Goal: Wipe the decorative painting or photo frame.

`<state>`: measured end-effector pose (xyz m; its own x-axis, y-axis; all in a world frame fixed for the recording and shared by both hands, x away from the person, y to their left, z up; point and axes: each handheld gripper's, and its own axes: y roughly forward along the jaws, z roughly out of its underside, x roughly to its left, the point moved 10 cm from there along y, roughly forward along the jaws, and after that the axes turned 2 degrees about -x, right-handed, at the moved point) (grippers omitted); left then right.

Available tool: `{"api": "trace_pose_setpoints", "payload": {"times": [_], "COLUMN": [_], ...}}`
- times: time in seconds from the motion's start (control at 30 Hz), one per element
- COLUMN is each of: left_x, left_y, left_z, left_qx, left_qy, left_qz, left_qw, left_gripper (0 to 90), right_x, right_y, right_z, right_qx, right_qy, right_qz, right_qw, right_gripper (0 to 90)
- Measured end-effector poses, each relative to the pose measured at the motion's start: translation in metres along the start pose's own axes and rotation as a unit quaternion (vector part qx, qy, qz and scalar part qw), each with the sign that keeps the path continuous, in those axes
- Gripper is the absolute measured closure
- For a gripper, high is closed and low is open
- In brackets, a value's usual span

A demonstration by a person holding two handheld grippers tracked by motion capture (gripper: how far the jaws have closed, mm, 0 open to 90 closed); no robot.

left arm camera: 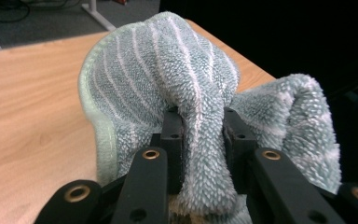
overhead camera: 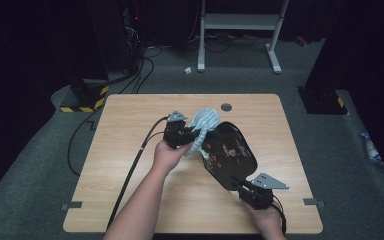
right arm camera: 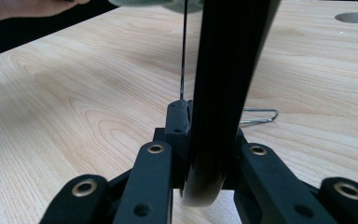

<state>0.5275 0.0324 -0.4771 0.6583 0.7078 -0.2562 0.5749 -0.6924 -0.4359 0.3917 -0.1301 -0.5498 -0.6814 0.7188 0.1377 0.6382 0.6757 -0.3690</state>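
A black lacquer tray (overhead camera: 230, 152) with a flower pattern stands tilted on its edge at the middle of the table. My right gripper (overhead camera: 245, 189) is shut on its near rim; in the right gripper view the black rim (right arm camera: 223, 70) runs up between the jaws of that gripper (right arm camera: 204, 126). A pale teal striped towel (overhead camera: 203, 121) is bunched against the tray's upper left edge. My left gripper (overhead camera: 192, 137) is shut on it. In the left gripper view a fold of the towel (left arm camera: 168, 70) is pinched between the jaws of the left gripper (left arm camera: 200, 130).
The wooden table (overhead camera: 130, 165) has a round cable hole (overhead camera: 226, 106) near its far edge. A thin metal wire loop (right arm camera: 261, 116) lies on the wood behind the tray. A white desk frame (overhead camera: 240, 22) stands on the floor beyond the table.
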Motion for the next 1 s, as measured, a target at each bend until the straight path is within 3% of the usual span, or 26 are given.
{"api": "trace_pose_setpoints", "payload": {"times": [0.23, 0.43, 0.5, 0.57, 0.63, 0.67, 0.73, 0.87, 1.0], "left_x": [0.008, 0.012, 0.011, 0.008, 0.003, 0.002, 0.003, 0.017, 0.03], "left_y": [0.004, 0.016, 0.022, 0.028, 0.031, 0.031, 0.027, 0.002, -0.037], "left_z": [0.018, 0.056, 0.073, 0.09, 0.099, 0.099, 0.097, 0.091, 0.095], "left_qx": [0.005, 0.053, 0.08, 0.104, 0.106, 0.105, 0.107, 0.068, 0.051], "left_qy": [-0.015, -0.011, 0.007, 0.038, 0.089, 0.101, 0.106, 0.086, 0.092], "left_qz": [0.004, 0.001, -0.003, -0.012, -0.037, -0.048, -0.058, -0.081, -0.106], "left_qw": [0.9999, 0.9985, 0.9968, 0.9938, 0.9897, 0.9882, 0.9868, 0.9907, 0.9888], "left_gripper": [74.1, 74.1, 74.0, 74.0, 73.9, 74.0, 73.9, 73.8, 73.5], "right_x": [0.0, 0.0, 0.0, 0.0, 0.0, 0.0, 0.0, 0.0, 0.0], "right_y": [0.0, 0.0, 0.0, 0.0, 0.0, 0.0, 0.0, 0.0, 0.0], "right_z": [0.0, 0.0, 0.0, 0.0, 0.0, 0.0, 0.0, 0.001, 0.001], "right_qx": [0.0, 0.0, 0.0, 0.0, -0.001, -0.001, -0.001, -0.001, -0.001], "right_qy": [0.0, 0.0, 0.0, -0.001, -0.002, -0.002, -0.002, 0.001, 0.0], "right_qz": [0.0, 0.001, 0.001, 0.001, 0.001, 0.001, 0.001, 0.002, 0.005], "right_qw": [1.0, 1.0, 1.0, 1.0, 1.0, 1.0, 1.0, 1.0, 1.0], "right_gripper": [79.6, 79.6, 79.6, 79.5, 79.5, 79.5, 79.5, 79.4, 79.1]}}
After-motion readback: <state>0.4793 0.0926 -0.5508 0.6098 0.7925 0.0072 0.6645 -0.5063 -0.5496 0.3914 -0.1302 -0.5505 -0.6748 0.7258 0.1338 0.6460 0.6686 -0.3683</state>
